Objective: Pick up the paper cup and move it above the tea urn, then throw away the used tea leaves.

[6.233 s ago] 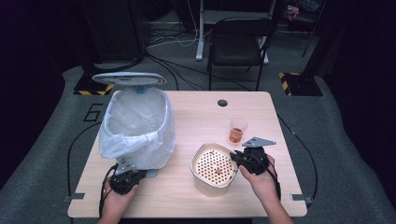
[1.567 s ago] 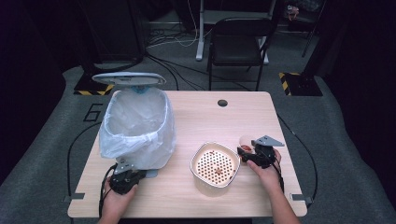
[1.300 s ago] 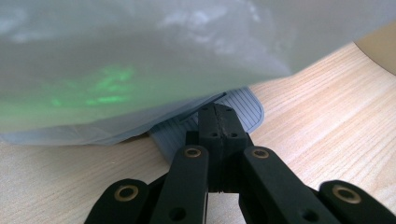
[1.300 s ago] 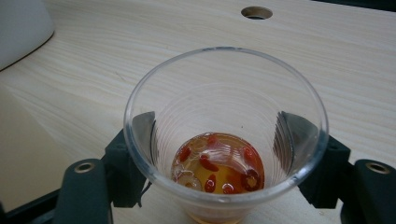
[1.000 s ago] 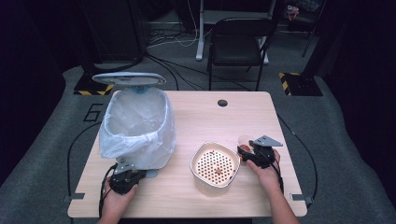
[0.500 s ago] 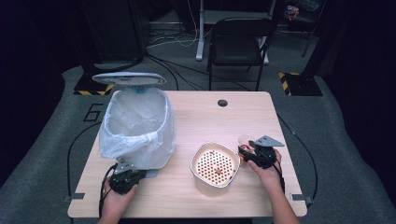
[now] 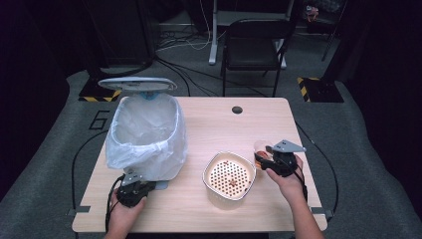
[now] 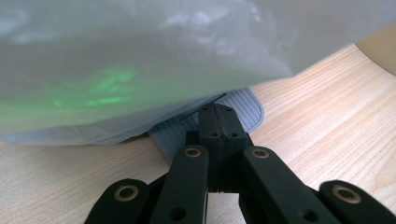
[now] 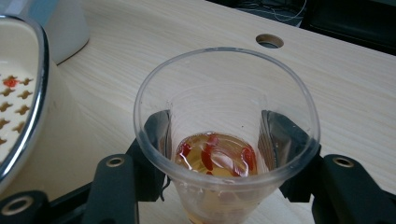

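A clear plastic cup (image 7: 260,147) (image 9: 224,100) with a little yellowish liquid and red pieces sits between the jaws of my right gripper (image 7: 263,156) (image 9: 215,135), which is shut on its lower wall at the table's right side. Just left of it stands a cream strainer bowl (image 7: 209,169) (image 9: 39,93) with a few red bits inside. A pedal bin lined with a white bag (image 7: 144,134) (image 8: 140,60) stands at the left, its lid (image 7: 137,83) raised. My left gripper (image 7: 135,187) (image 8: 217,122) is shut, its tips resting on the bin's grey ribbed pedal (image 8: 247,105).
A round cable hole (image 7: 237,109) (image 9: 268,41) lies near the table's far edge. A black chair (image 7: 254,40) stands behind the table. Bare wood stretches between the bin and the strainer and along the near edge.
My right gripper left the strainer's right rim, moved right and closed around the cup. Over the last second and a half nothing has visibly moved. The left gripper stayed at the pedal.
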{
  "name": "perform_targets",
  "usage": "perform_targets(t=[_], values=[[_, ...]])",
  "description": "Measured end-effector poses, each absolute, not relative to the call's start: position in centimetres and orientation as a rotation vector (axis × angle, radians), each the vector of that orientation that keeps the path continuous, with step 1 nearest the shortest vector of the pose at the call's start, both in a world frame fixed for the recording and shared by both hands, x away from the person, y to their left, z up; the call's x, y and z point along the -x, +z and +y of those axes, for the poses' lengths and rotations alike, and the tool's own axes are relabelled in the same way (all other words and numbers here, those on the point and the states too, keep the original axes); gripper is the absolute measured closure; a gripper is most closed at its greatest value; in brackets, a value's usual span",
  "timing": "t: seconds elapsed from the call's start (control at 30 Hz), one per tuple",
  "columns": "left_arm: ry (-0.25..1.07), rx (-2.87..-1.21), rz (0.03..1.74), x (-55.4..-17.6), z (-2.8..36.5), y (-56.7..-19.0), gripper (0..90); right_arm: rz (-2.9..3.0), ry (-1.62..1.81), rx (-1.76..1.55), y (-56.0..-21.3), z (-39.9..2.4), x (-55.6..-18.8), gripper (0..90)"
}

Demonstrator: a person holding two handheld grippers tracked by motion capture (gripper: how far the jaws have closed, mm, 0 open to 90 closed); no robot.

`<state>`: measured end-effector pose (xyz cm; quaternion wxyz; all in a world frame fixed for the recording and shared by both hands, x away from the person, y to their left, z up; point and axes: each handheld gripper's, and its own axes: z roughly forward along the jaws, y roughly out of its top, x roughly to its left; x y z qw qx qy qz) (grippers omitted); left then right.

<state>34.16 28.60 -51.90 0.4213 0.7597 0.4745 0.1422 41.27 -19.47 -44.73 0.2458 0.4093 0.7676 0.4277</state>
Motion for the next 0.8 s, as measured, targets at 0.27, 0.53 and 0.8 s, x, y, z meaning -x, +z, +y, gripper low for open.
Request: perform_targets(t=[0.27,0.53,0.8], values=[[0.354,-1.901,1.188,-34.2,28.6,-51.9,90.0,2.074,1.185,-1.115,-42.9,-19.8,-41.0,44.9],[0.351,-1.900,1.190,-34.2,28.6,-51.9,90.0,2.082,1.205,-1.078,-40.6,-19.4,-40.5,45.0],[0.353,-1.905,1.190,-34.2,28.6,-51.9,90.0,2.086,1.206,-1.052,-39.1,-18.9,-40.3,45.0]])
